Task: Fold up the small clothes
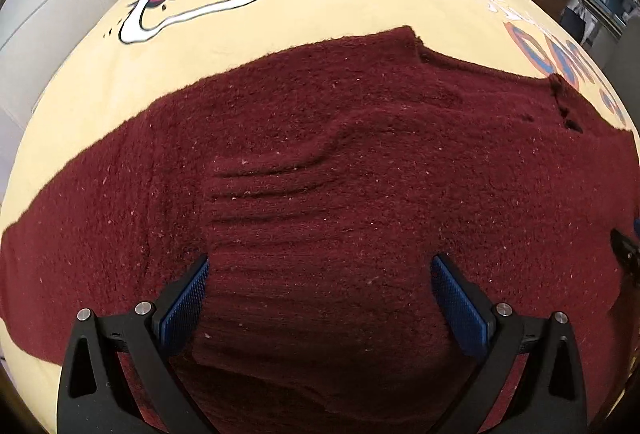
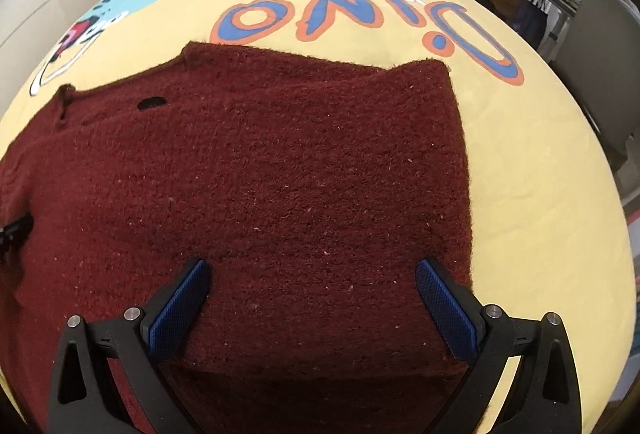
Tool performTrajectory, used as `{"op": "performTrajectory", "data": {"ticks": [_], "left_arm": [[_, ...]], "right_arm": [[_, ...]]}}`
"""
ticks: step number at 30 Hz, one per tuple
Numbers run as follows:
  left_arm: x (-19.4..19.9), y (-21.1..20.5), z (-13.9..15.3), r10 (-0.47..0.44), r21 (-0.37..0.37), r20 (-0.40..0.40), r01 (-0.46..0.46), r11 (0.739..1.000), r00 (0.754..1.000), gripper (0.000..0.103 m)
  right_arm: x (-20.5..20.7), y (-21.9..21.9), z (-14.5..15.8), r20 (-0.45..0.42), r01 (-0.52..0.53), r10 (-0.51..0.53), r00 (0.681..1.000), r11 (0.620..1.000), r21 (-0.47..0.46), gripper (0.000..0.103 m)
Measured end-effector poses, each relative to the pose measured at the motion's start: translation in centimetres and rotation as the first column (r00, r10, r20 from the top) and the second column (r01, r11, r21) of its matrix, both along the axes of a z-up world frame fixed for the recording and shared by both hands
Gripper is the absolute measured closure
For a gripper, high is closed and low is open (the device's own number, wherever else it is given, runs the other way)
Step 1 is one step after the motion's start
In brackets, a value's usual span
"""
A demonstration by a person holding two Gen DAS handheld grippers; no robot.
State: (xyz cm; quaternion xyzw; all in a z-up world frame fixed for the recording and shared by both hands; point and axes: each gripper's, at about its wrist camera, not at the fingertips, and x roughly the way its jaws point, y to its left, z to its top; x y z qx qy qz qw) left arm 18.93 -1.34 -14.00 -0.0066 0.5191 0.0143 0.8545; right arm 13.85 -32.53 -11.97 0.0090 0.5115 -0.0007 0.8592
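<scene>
Right wrist, "Dino" bedspread (image 2: 520,194), maroon sweater (image 2: 280,174)

Both cameras sit low and close over the maroon sweater (image 1: 320,162), each looking forward along its own tool toward the bed's headboard. The left tool (image 1: 320,298) looks over the sweater's left half, the right tool (image 2: 312,298) over its right half. They share the neckline (image 2: 66,94) area and the yellow dinosaur bedspread (image 1: 320,2) beyond
</scene>
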Motion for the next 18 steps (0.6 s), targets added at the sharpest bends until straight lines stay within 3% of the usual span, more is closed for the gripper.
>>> {"op": "performTrajectory", "data": {"ticks": [4,10,14,18], "left_arm": [[0.5,0.4,-0.1,0.004,-0.020,-0.021,-0.004,1.000,1.000,0.001],[0.2,1.5,1.5,-0.009,-0.064,-0.081,0.004,0.998,0.997,0.001],[-1.6,3.7,4.6,0.016,-0.062,-0.019,-0.017,0.998,1.000,0.001],[-4.0,7.2,7.3,0.065,-0.118,0.025,-0.062,0.991,0.998,0.001]], "right_arm": [[0.2,-0.1,0.4,-0.025,-0.003,0.003,1.000,1.000,0.006,0.001],[-2.1,0.4,3.6,0.018,0.022,-0.022,1.000,1.000,0.019,0.001],[-4.1,0.7,5.7,0.048,0.009,-0.009,0.999,1.000,-0.003,0.001],[-6.0,0.9,7.5,0.067,-0.002,0.004,0.998,1.000,-0.022,0.001]]}}
